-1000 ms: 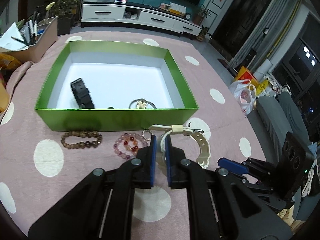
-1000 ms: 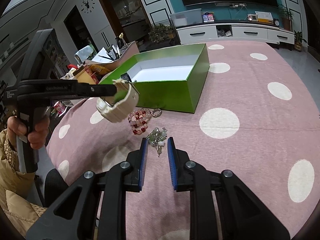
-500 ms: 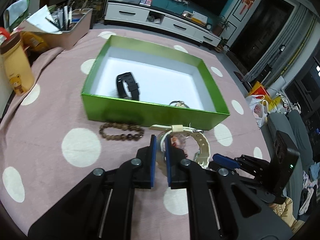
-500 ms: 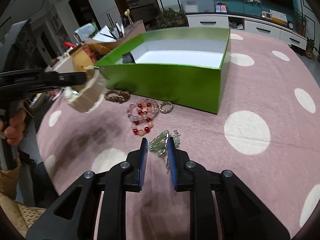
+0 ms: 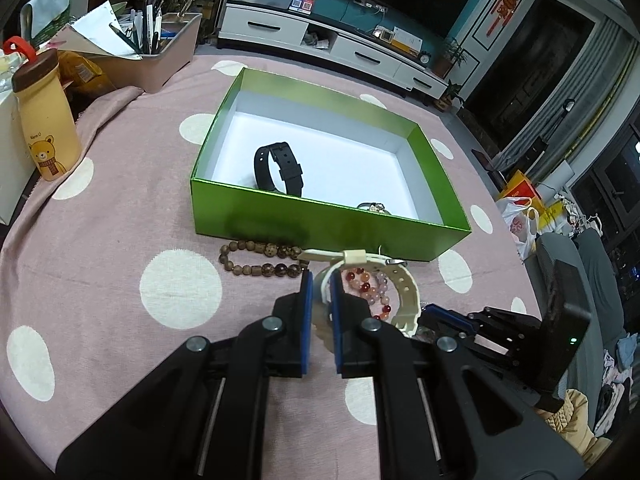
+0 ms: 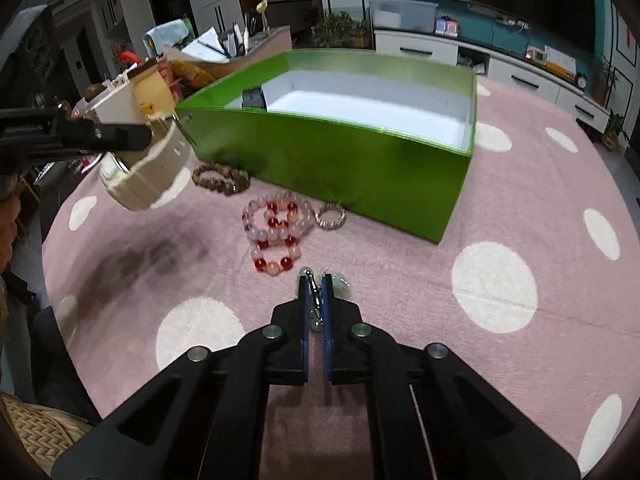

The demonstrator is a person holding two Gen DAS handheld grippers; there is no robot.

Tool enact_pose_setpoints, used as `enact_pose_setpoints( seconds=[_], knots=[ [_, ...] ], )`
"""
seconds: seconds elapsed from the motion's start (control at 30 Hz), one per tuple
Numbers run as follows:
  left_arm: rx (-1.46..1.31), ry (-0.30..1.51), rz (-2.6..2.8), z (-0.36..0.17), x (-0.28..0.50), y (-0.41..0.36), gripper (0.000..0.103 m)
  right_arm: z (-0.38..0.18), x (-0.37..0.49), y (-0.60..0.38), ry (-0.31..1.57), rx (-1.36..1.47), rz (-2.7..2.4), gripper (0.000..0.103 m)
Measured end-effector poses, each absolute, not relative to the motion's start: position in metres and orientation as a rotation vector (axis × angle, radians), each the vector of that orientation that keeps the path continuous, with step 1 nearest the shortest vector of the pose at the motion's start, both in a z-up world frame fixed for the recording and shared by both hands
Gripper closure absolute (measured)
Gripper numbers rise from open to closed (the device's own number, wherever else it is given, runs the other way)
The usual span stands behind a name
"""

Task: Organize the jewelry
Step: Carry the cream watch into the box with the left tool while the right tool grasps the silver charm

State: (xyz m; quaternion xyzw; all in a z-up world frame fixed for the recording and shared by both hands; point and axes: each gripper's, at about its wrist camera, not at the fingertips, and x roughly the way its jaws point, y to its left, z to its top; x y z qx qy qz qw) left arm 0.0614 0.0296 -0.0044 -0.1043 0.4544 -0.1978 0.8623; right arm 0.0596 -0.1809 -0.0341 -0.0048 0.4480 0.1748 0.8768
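My left gripper (image 5: 320, 280) is shut on a cream wristwatch (image 5: 404, 292), which hangs above the cloth just short of the green box (image 5: 320, 220). In the right wrist view the cream wristwatch (image 6: 148, 172) hangs left of the green box (image 6: 340, 160). Inside lie a black watch (image 5: 280, 168) and a gold piece (image 5: 374, 208). My right gripper (image 6: 315, 280) is low on the cloth, its jaws closing on a green-bead piece (image 6: 340, 280) with a metal clasp between the pads. A brown bead bracelet (image 6: 220, 178), a pink-and-red bead bracelet (image 6: 276, 228) and a small silver ring (image 6: 330, 217) lie before the box.
The table has a pink cloth with white dots (image 5: 180, 292). A yellow bear bottle (image 5: 48, 120) and a pink tray of pens and papers (image 5: 160, 60) stand at the far left. A person's hand (image 6: 8, 208) shows at the left edge.
My right gripper's jaws have closed around the green-bead piece after sinking toward it. My left gripper carried the cream watch sideways along the box front, still shut on it.
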Motion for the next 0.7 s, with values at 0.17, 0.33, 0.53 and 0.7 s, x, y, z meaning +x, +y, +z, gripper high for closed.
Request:
enact_pose_setpoints(
  seconds=[0.17,0.33,0.53,0.7],
  knots=[
    [-0.216,0.932,-0.420,0.004,0.062,0.028,0.095,-0.001,0.052,-0.188,0.842,-0.008,0.368,0.098],
    [-0.208,0.894,-0.431,0.021,0.068,0.023,0.095,0.036,0.053,-0.196,0.745,-0.024,0.358,0.098],
    [-0.176,0.856,-0.441,0.040,0.082,0.012,0.095,0.073,0.066,-0.205,0.651,-0.043,0.337,0.098],
    [-0.152,0.836,-0.445,0.052,0.100,-0.001,0.095,0.086,0.085,-0.211,0.615,-0.042,0.322,0.098]
  ],
)
